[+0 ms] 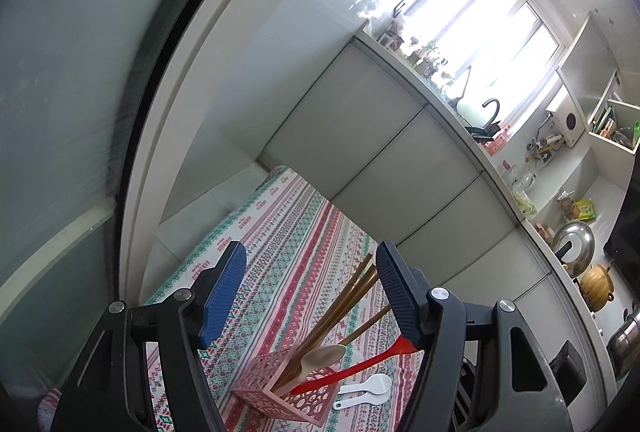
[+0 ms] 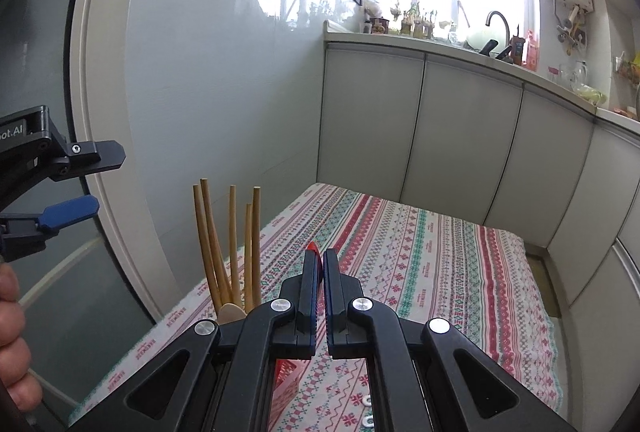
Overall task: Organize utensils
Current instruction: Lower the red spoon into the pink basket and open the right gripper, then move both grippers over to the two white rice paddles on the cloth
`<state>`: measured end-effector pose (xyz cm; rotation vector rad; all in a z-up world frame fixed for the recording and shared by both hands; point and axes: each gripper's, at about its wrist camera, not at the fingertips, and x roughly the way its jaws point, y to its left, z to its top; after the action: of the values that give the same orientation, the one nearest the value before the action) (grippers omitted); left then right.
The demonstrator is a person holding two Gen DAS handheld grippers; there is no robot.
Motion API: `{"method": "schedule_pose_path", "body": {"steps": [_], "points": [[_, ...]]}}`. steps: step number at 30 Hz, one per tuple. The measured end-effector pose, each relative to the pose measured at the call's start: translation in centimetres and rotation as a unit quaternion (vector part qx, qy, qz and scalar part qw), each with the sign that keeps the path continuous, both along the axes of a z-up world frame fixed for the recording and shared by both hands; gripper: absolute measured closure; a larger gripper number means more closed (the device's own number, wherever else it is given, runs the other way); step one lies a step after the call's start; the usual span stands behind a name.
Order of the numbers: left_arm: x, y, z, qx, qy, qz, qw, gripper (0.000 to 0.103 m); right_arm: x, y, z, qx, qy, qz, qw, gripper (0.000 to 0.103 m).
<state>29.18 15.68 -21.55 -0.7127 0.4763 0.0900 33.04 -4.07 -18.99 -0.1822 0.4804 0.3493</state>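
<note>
The right claw [image 2: 321, 260] is clamped on the red spatula [image 1: 352, 364], whose far end already rests in the pink perforated holder [image 1: 280, 388] beside the wooden chopsticks [image 1: 352, 292] and wooden spoon [image 1: 322, 356]. The left claw [image 1: 310, 272] hangs apart, empty, above the holder. The step in hand looks like seating the spatula; next, release it, then fetch the two white spoons [image 1: 368, 390] lying on the worktop [image 1: 288, 232] just beside the holder.

Patterned tablecloth [image 2: 420, 252], grey cabinets [image 2: 460, 136], faucet [image 2: 498, 20]

chopsticks [image 2: 224, 244]: 5 | wooden spoon [image 1: 322, 354]: 1 | red utensil [image 1: 360, 364]: 1 | white spoons [image 1: 366, 390]: 2 | pink holder [image 1: 280, 388]: 1
</note>
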Motion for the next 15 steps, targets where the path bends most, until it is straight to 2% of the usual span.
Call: {"method": "schedule_pose_path", "body": {"steps": [3,7,15], "points": [[0.1,-0.1,0.1,0.002,0.000,-0.002,1.0000,0.033,-0.1,0.3,-0.3,-0.004,0.014,0.017,1.000,0.096],[0.0,-0.3,0.3,0.009,-0.002,-0.002,1.0000,0.033,-0.3,-0.8,0.3,0.020,0.018,0.017,0.999,0.076],[0.2,-1.6,0.5,0.047,0.011,-0.008,0.9988,0.033,0.5,-7.3,2.4,0.104,0.036,-0.049,0.993,0.074]]}}
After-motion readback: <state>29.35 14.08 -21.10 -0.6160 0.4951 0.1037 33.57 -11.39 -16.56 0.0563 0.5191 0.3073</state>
